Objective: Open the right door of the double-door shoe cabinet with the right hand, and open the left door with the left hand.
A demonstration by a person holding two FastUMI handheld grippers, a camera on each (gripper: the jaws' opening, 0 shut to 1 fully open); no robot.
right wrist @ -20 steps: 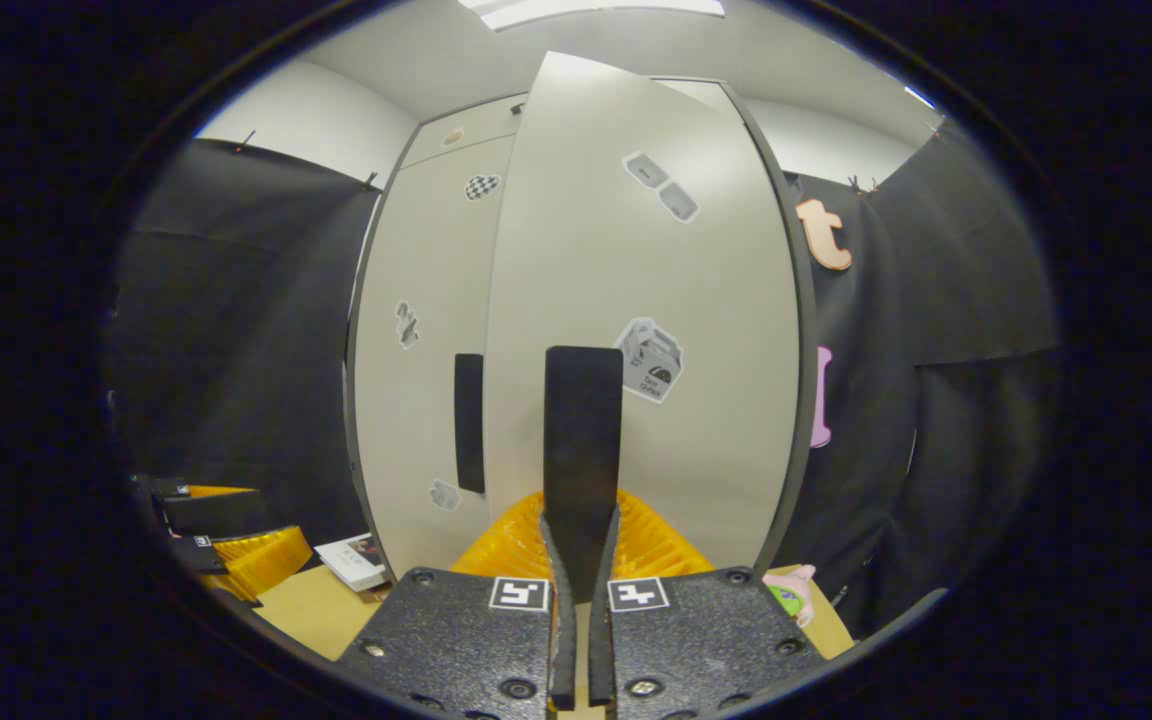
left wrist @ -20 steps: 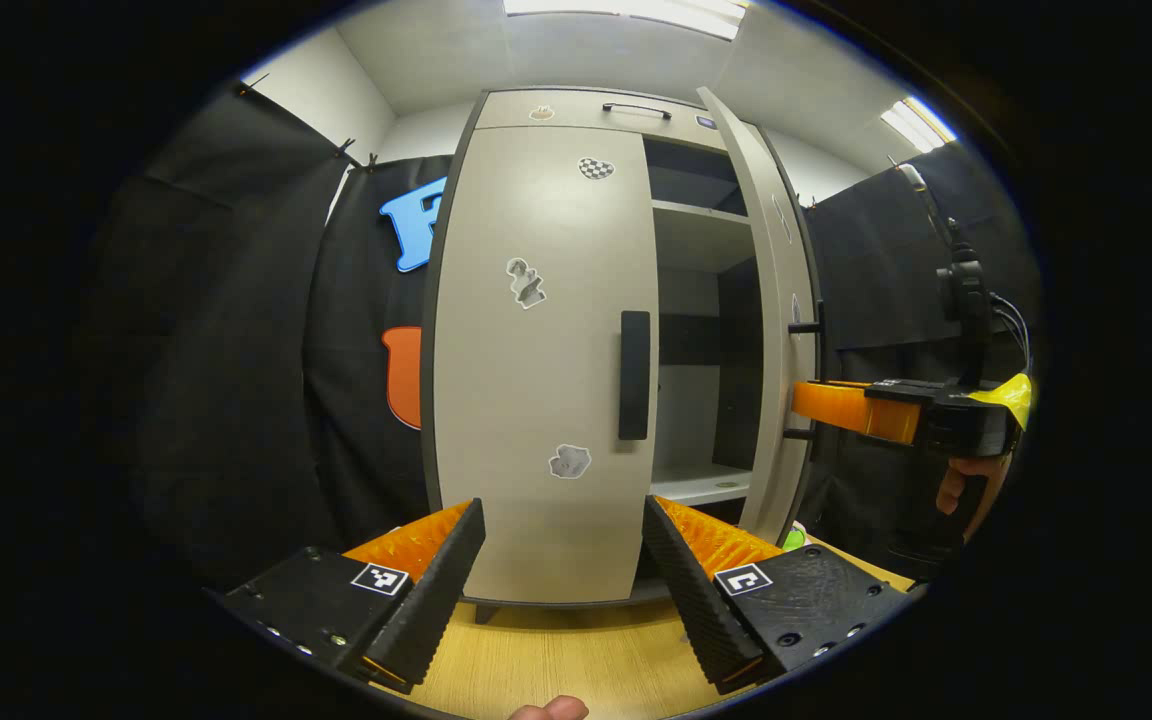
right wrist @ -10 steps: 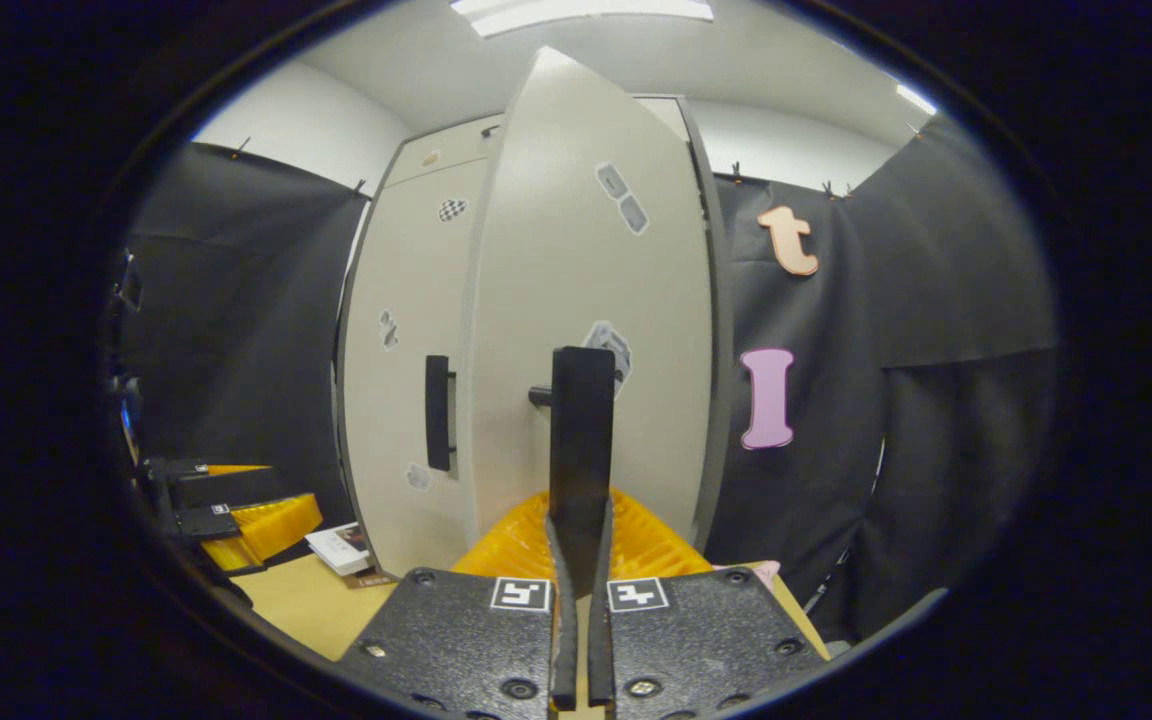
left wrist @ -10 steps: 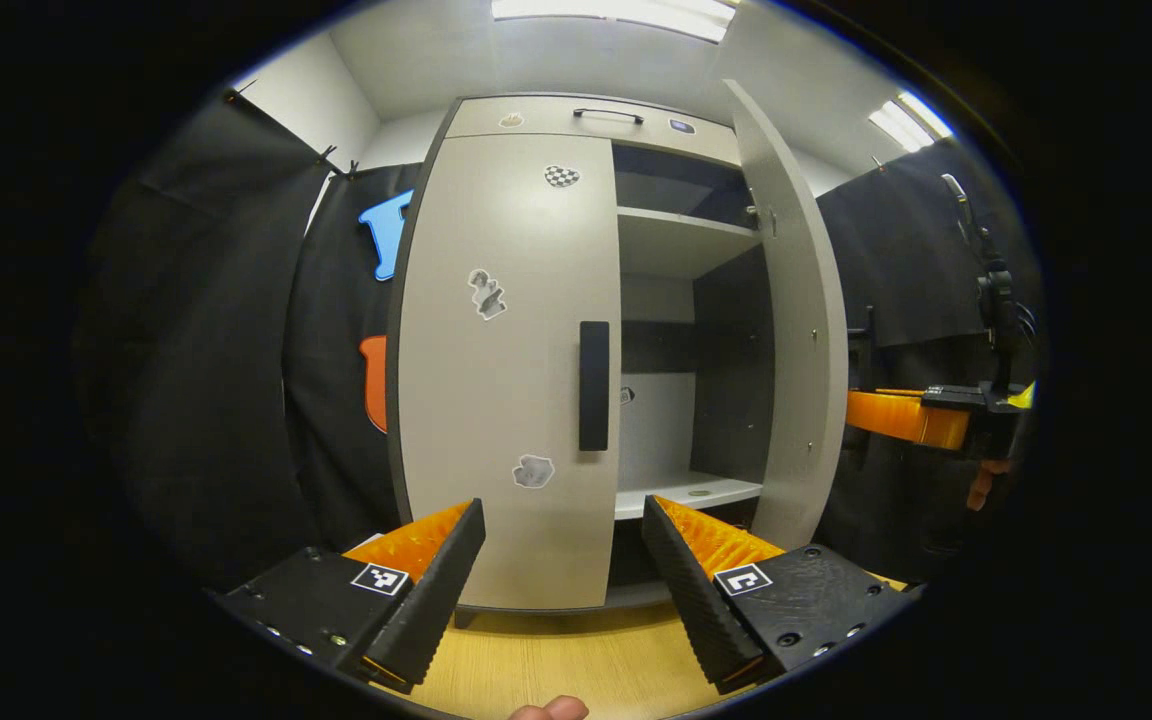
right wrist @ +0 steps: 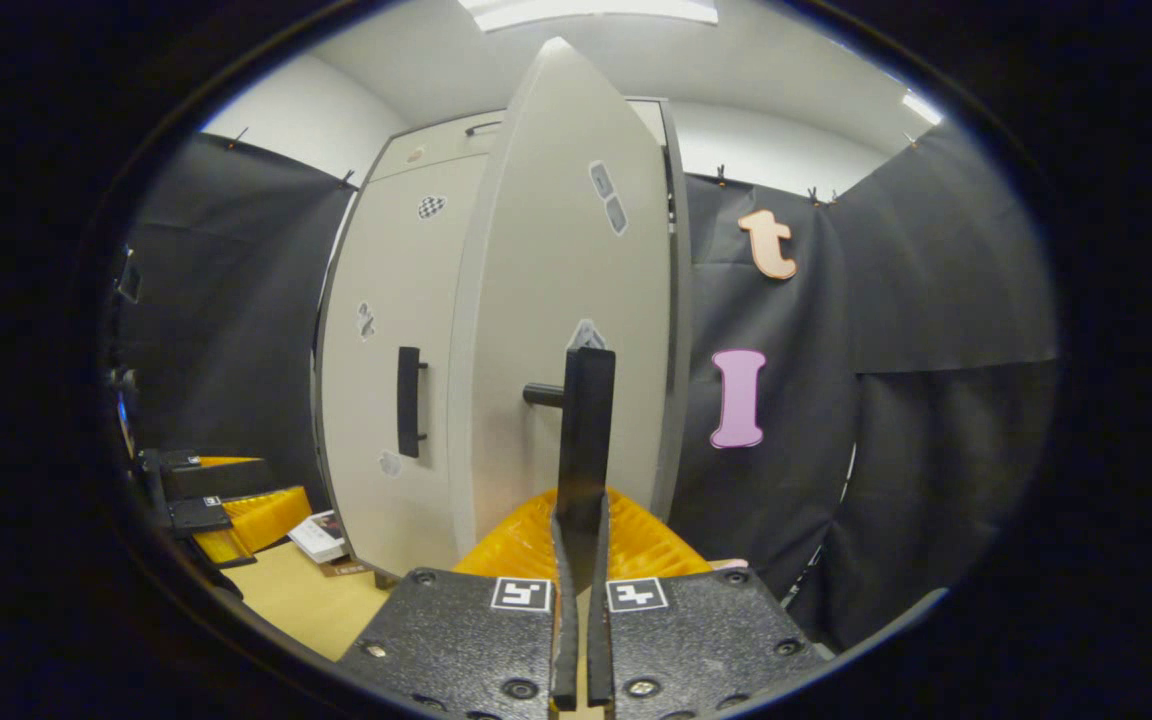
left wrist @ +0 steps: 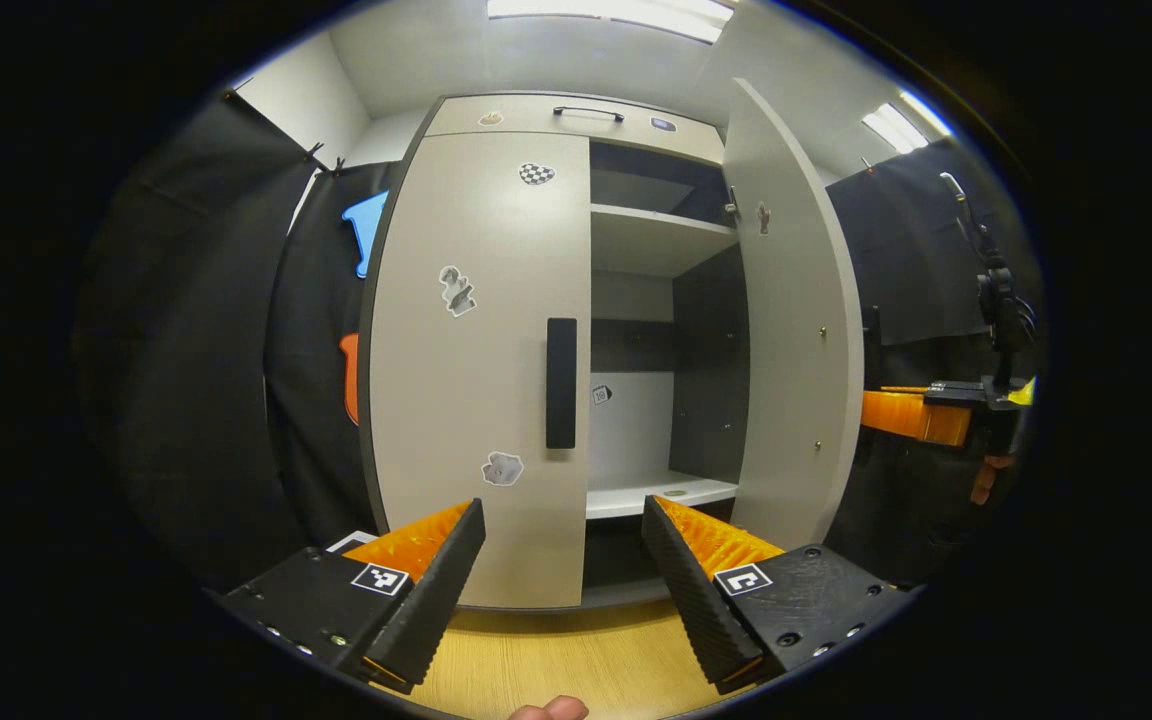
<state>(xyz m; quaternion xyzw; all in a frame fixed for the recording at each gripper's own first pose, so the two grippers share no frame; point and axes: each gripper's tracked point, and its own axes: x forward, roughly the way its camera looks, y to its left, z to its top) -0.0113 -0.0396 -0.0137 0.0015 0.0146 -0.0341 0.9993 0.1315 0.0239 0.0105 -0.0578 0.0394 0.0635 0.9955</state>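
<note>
Left gripper view: the left gripper [left wrist: 564,560] hangs spread wide and empty at six o'clock, below the closed left door [left wrist: 471,370] and its handle [left wrist: 561,383].

Right gripper view: the right gripper [right wrist: 578,620] clamps the right door's handle [right wrist: 586,440] at centre, right door [right wrist: 561,330] swung wide; I judge the left handle needs grasping next.

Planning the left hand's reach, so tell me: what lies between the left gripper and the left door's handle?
Nothing: in the left gripper view, the left gripper faces the handle across bare door front.
</note>
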